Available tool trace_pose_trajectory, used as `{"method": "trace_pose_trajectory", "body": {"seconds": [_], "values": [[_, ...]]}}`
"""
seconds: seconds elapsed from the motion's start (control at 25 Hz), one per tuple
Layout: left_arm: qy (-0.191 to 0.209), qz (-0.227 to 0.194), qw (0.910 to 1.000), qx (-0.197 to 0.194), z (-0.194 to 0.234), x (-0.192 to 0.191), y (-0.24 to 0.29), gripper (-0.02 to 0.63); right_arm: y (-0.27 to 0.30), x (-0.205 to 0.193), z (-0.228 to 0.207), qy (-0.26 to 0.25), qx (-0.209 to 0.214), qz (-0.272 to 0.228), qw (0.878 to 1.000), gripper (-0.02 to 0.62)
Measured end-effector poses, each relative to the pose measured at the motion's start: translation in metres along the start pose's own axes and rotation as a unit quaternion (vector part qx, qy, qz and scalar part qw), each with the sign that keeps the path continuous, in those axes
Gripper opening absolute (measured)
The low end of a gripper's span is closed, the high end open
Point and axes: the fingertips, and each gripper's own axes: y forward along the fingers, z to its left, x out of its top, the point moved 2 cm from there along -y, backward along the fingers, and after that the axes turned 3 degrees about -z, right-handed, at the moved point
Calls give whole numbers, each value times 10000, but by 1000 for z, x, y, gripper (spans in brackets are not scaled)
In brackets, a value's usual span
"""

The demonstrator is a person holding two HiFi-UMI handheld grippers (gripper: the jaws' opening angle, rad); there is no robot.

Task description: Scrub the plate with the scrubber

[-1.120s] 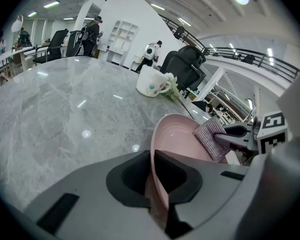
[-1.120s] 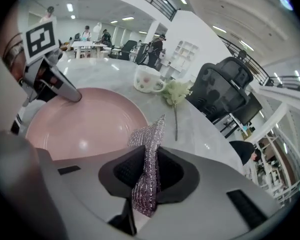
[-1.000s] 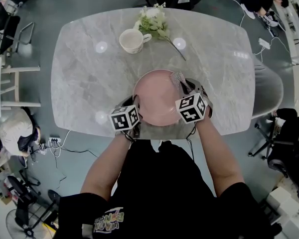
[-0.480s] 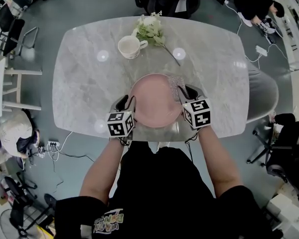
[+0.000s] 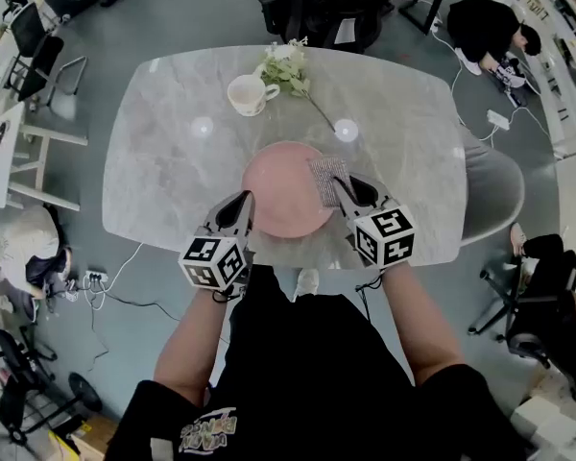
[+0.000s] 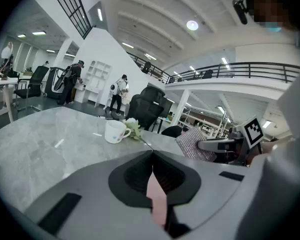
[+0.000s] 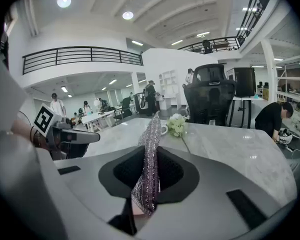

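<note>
Left gripper [image 5: 242, 201] has its jaws pressed together, tips right at the pink plate [image 5: 280, 192]'s left rim, pink showing in the slot behind them. Right gripper [image 5: 342, 186] pinches the silver scrubber [image 5: 324, 179] upright, over the plate's right edge.

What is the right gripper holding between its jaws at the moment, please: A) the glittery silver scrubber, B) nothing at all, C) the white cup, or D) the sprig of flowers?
A: in the right gripper view, the right gripper has its jaws closed on the scrubber, whose sparkly silver fabric stands up between them.
</note>
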Motion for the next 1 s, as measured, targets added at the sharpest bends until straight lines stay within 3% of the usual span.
{"method": "trace_pose_trajectory", "body": {"seconds": [0.24,0.48,1.0], "values": [[167,-197,9996,-125,-36,1,-48,18,-38,3,29,2,288,-205,9994,71],[430,-289,9984,-239,-43,8,-92,18,-48,-2,59,96,322,-294,9990,71],[463,32,9921,-1161,-19,-2,-137,17,-53,-33,155,604,-334,-395,9968,71]]}}
